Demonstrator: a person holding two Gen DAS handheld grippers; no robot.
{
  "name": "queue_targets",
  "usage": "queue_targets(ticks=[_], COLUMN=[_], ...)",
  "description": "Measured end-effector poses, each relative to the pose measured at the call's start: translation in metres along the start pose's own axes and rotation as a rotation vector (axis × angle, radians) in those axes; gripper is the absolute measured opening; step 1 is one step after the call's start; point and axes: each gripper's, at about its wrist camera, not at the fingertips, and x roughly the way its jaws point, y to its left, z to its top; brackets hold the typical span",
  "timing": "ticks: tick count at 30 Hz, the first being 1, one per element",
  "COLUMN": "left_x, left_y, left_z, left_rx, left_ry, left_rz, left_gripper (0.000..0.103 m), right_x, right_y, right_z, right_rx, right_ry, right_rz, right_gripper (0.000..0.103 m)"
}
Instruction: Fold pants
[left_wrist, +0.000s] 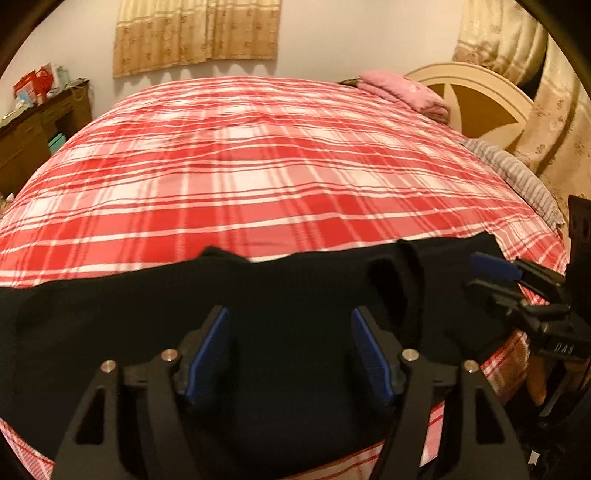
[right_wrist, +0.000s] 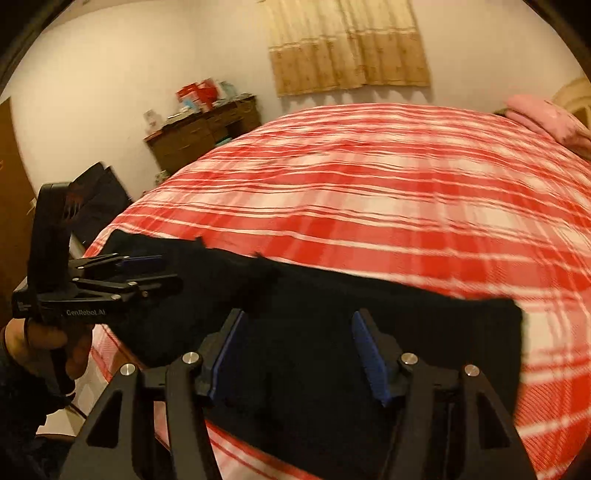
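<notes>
Lying in a long band along the near edge of the red-and-white plaid bed (left_wrist: 258, 177), the black knit pants (left_wrist: 288, 295) sit under 2 wide, empty grippers, left (left_wrist: 290, 354) and right (right_wrist: 295, 354), so a shallow pinch may lift only 1 layer and skew the fold.

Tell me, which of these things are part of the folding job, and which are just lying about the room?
Part of the job:
black pants
left gripper, open
right gripper, open

Just lying about:
pink clothes
dresser
curtain
headboard
</notes>
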Motion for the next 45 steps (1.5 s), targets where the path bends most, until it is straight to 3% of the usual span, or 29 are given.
queue_targets(ticks=[5, 8, 15, 20, 25, 29, 33, 42, 43, 44, 45], left_x=[-0.003, -0.003, -0.022, -0.054, -0.069, -0.064, -0.054, -0.047, -0.047, -0.048, -0.049], left_y=[0.018, 0.029, 0.059, 0.114, 0.182, 0.209, 0.218, 0.226, 0.225, 0.223, 0.221], left_z=[-0.007, -0.011, -0.011, -0.013, -0.026, -0.036, -0.04, -0.036, -0.035, -0.035, -0.035], left_rx=[-0.028, -0.044, -0.052, -0.072, -0.163, -0.225, -0.277, -0.266, -0.256, -0.25, -0.249], left_ry=[0.011, 0.02, -0.016, -0.071, -0.07, -0.064, -0.065, -0.073, -0.068, -0.063, -0.058], left_rz=[0.028, 0.041, 0.099, 0.266, 0.387, 0.361, 0.287, 0.197, 0.189, 0.17, 0.152], left_gripper=[0.071, 0.071, 0.071, 0.071, 0.071, 0.071, 0.071, 0.072, 0.067, 0.055, 0.053], right_x=[0.038, 0.053, 0.045, 0.021, 0.002, 0.004, 0.007, 0.013, 0.013, 0.013, 0.013], right_y=[0.029, 0.033, 0.044, 0.042, 0.042, 0.044, 0.047, 0.052, 0.053, 0.053, 0.054], right_z=[-0.002, -0.005, -0.009, -0.005, -0.006, -0.01, -0.015, -0.024, -0.024, -0.024, -0.025], right_rx=[-0.063, -0.071, -0.143, -0.119, -0.111, -0.106, -0.11, -0.106, -0.105, -0.105, -0.104], right_ry=[0.054, 0.07, 0.024, -0.045, -0.081, -0.066, -0.055, -0.034, -0.035, -0.036, -0.039], right_rz=[0.05, 0.027, 0.009, 0.046, 0.071, 0.075, 0.08, 0.096, 0.097, 0.098, 0.101], right_gripper=[0.061, 0.061, 0.065, 0.065, 0.065, 0.065, 0.065, 0.065, 0.065, 0.065, 0.065])
